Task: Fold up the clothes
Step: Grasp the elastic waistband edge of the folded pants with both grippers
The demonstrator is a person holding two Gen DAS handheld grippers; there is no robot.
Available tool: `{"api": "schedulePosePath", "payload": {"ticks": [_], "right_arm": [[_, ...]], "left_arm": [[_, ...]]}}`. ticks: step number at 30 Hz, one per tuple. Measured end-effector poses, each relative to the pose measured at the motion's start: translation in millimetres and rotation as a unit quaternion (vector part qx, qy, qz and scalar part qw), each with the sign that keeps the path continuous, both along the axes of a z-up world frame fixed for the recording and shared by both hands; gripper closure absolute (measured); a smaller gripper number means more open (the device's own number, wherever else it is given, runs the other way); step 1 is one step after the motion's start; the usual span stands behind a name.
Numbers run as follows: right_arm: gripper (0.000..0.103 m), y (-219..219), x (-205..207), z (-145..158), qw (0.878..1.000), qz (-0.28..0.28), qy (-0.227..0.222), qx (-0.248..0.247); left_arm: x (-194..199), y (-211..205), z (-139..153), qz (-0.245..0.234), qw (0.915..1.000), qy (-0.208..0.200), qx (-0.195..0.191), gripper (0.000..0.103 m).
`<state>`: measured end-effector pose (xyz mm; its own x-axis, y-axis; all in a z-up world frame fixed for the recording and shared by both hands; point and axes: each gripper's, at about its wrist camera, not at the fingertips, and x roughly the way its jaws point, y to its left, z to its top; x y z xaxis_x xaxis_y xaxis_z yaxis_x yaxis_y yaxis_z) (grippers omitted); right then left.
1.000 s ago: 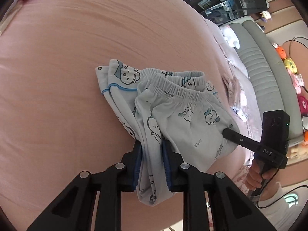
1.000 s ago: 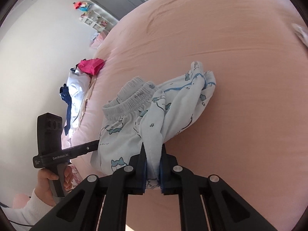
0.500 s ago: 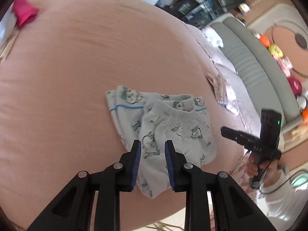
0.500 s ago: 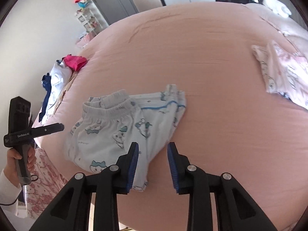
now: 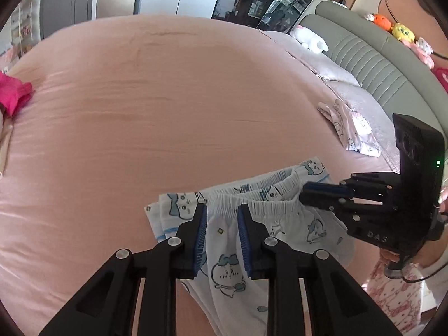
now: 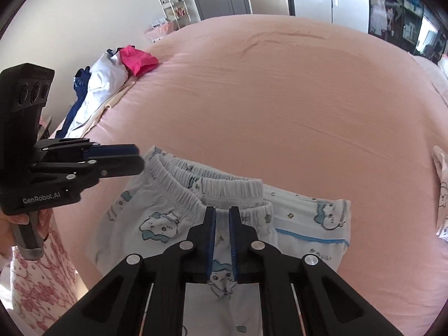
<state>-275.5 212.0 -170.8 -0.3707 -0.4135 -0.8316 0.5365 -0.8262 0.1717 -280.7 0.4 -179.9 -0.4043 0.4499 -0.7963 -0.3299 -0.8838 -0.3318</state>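
Pale blue pants [image 5: 280,224] with a cartoon print and an elastic waistband lie folded near the front edge of the pink bed [image 5: 168,112]. In the left wrist view my left gripper [image 5: 222,218] hovers at the waistband. Its jaws are closing, and flat cloth shows between them without being pinched. My right gripper [image 6: 222,215] has its jaws closing tight on a fold of the pants [image 6: 162,224] just below the waistband. From the right wrist, the left gripper [image 6: 140,159] sits at the waistband's left end. From the left wrist, the right gripper [image 5: 303,196] is over its right end.
A pink-and-white printed garment [image 5: 352,131] lies on the bed to the right. At the far left are a magenta cloth [image 6: 137,60] and a white and blue pile of clothes [image 6: 95,92]. A grey headboard [image 5: 364,64] with plush toys runs along the right.
A second ago both grippers pinched the bunched pants. They let go and the pants settled flat. Both grippers now sit at the waistband, the right one shut on a fold.
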Motion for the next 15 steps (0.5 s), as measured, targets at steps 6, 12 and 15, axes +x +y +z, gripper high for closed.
{"api": "schedulePosePath", "payload": {"ticks": [6,12,15], "right_arm": [[0.096,-10.9,-23.7,-21.6,0.999,-0.017,-0.028,0.02],[0.094,0.2,-30.6,11.8,0.996,-0.075,-0.024,-0.034],[0.07,20.1,6.9,25.2,0.997,-0.061,-0.019,-0.048]], "left_arm": [[-11.0,32.6,-32.4,-0.049,0.9938,-0.019,-0.098,0.083],[-18.2,26.5,-12.1,-0.018,0.9983,-0.02,-0.051,0.082],[8.1,17.2,-7.1,-0.024,0.9946,0.002,-0.1,0.081]]}}
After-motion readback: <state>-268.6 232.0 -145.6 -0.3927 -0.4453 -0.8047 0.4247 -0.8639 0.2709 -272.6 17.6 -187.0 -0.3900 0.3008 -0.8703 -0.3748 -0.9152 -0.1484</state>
